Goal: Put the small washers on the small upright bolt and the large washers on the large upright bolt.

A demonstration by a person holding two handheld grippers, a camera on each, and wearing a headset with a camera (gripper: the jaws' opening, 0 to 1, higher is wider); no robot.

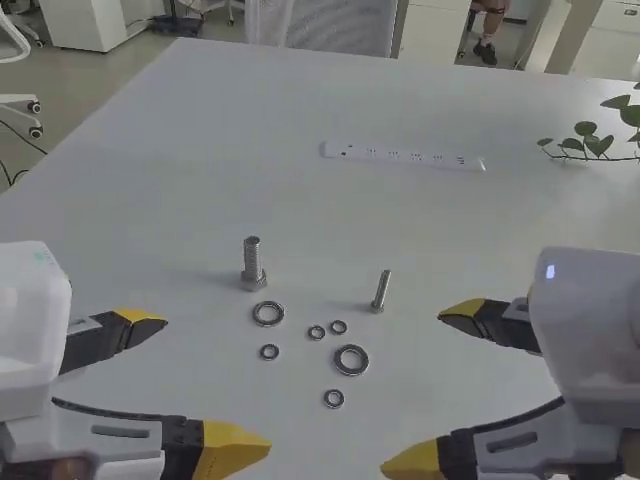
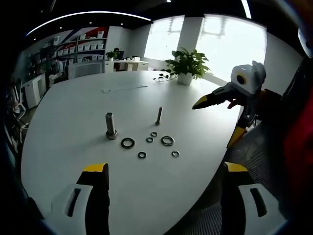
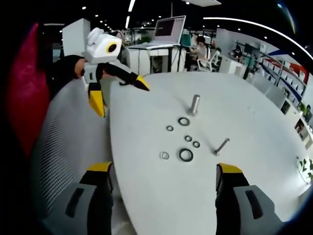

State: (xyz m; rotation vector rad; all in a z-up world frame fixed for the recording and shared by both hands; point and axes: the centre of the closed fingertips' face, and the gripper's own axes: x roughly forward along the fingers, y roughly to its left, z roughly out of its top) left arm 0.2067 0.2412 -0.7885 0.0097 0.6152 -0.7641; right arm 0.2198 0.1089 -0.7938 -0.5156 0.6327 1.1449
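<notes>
Gaping wide on both the left gripper (image 1: 200, 380) and right gripper (image 1: 425, 388), grasping nothing. Hovering over the white table (image 1: 200, 150) near its front edge. Lying loose between them: two large washers (image 1: 267, 314) and four small washers (image 1: 317, 332). Standing upright just behind: large bolt (image 1: 252, 262) to the left, small bolt (image 1: 381, 290) to the right.

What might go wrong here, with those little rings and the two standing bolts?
The small washers lie flat and close together, so the open left gripper or right gripper may slip off one or nudge its neighbours. The small bolt is thin and stands only on its head; a bump while threading a washer could topple it.
</notes>
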